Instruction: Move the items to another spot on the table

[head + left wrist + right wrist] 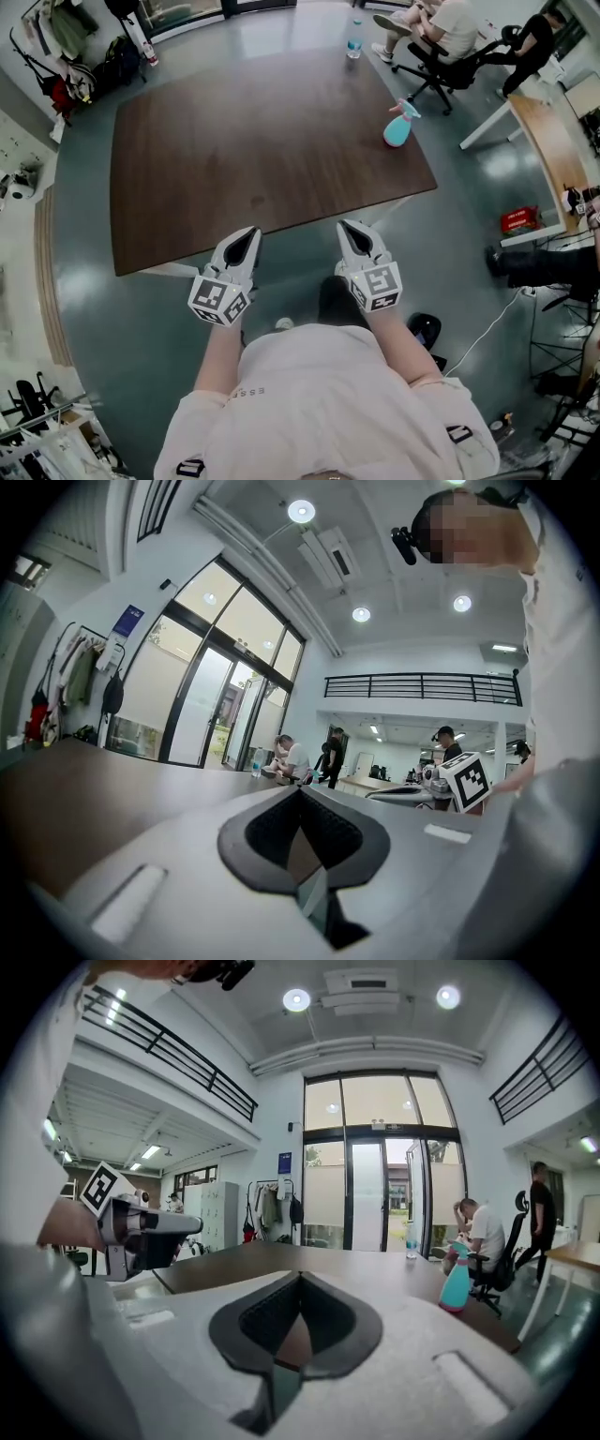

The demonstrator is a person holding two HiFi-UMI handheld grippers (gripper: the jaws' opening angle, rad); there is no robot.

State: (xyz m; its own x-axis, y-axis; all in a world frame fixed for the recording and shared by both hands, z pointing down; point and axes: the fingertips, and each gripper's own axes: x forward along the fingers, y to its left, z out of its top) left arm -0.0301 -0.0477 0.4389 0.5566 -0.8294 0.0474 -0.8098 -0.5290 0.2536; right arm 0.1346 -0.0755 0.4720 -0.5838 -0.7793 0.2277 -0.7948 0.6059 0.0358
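Note:
A teal spray bottle (pixel 398 127) with a pink trigger stands near the right edge of the dark brown table (pixel 244 141); the right gripper view shows the spray bottle (pixel 455 1283) ahead to the right. A clear water bottle (pixel 353 45) stands at the far edge, and this water bottle (pixel 411 1241) (pixel 256 758) is small in both gripper views. My left gripper (pixel 246 234) (pixel 300 791) and right gripper (pixel 352 228) (pixel 300 1277) hover side by side at the table's near edge. Both are shut with nothing between the jaws, far from both bottles.
A person sits on an office chair (pixel 441 56) beyond the table's far right corner. A lighter wooden desk (pixel 553 141) stands at the right, with a red box (pixel 518 219) on the floor beside it. Coats and bags (pixel 70 56) hang at the far left.

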